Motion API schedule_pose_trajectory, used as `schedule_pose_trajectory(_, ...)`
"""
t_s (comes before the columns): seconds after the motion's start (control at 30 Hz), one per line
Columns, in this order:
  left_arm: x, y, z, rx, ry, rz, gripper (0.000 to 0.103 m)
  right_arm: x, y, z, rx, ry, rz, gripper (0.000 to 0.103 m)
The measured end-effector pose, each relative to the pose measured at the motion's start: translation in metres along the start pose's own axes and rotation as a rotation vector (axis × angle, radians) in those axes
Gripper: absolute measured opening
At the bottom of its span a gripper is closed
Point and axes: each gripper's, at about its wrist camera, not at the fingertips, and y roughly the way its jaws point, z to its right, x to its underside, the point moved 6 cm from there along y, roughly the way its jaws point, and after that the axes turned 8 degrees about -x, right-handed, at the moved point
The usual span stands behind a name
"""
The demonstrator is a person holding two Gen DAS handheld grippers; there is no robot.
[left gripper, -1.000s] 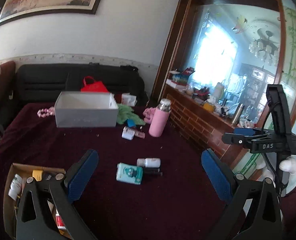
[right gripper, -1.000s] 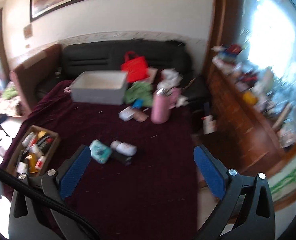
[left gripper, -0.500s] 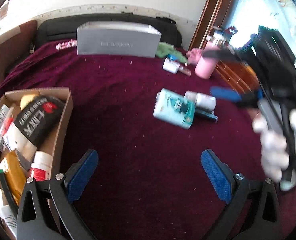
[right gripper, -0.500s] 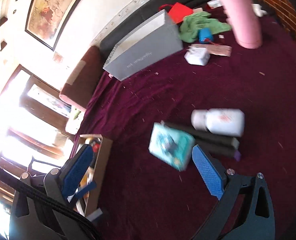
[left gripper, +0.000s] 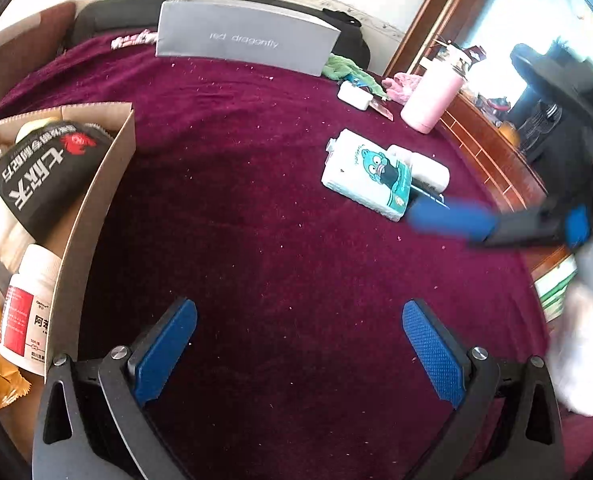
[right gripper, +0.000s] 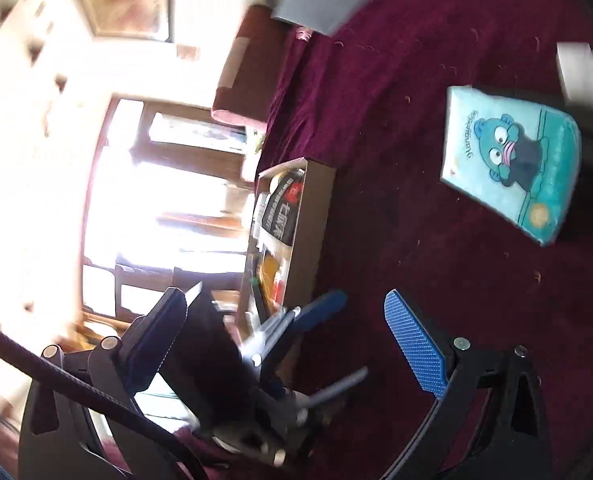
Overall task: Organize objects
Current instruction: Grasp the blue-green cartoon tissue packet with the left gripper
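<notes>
Claws [left gripper: 296, 352] [right gripper: 284, 344] both agape; one tissue pack [left gripper: 366, 180], one white bottle [left gripper: 424, 166].

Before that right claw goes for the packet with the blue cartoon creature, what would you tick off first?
1. Right gripper open and empty: ok, jaws wide apart.
2. Tissue packet reachable: ok, lying flat on the cloth, top uncovered.
3. Neighbours clear of the grasp: not ok, the white bottle and a dark flat item sit right against its far side.
4. Right gripper lined up over the packet: cannot tell, the view is blurred.
5. Left gripper out of the way: ok, open, nearer the cardboard box.
</notes>
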Motion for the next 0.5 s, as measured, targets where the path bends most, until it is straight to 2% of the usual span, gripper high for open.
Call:
schedule_pose_trajectory(0.1, 0.003, 0.001, 0.006, -0.049, 0.048, 0.014, 0.101, -0.016, -0.028, -0.011, 0.245, -0.119, 0.129, 0.101)
schedule_pose_trajectory(0.17, 0.004, 0.001, 0.006, -0.053, 0.045, 0.014, 0.101, -0.04, -0.039, -0.006, 0.344, -0.13, 0.195, 0.101)
schedule_pose_trajectory(0.3, 0.004, 0.004, 0.01, -0.081, 0.074, 0.006, 0.101, -0.081, -0.032, 0.023, 0.356, -0.041, 0.22, 0.101)
schedule_pose_trajectory(0.37, 0.006, 0.006, 0.013, -0.112, 0.111, -0.005, 0.101, -0.095, -0.025, 0.041, 0.392, 0.002, 0.219, 0.101)
schedule_pose_trajectory(0.43, 0.009, 0.009, 0.019, -0.157, 0.165, -0.019, 0.101, -0.098, -0.016, 0.055, 0.447, 0.029, 0.203, 0.1)
schedule_pose_trajectory(0.5, 0.012, 0.012, 0.023, -0.2, 0.217, -0.034, 0.101, -0.088, -0.008, 0.059, 0.407, 0.049, 0.168, 0.1)
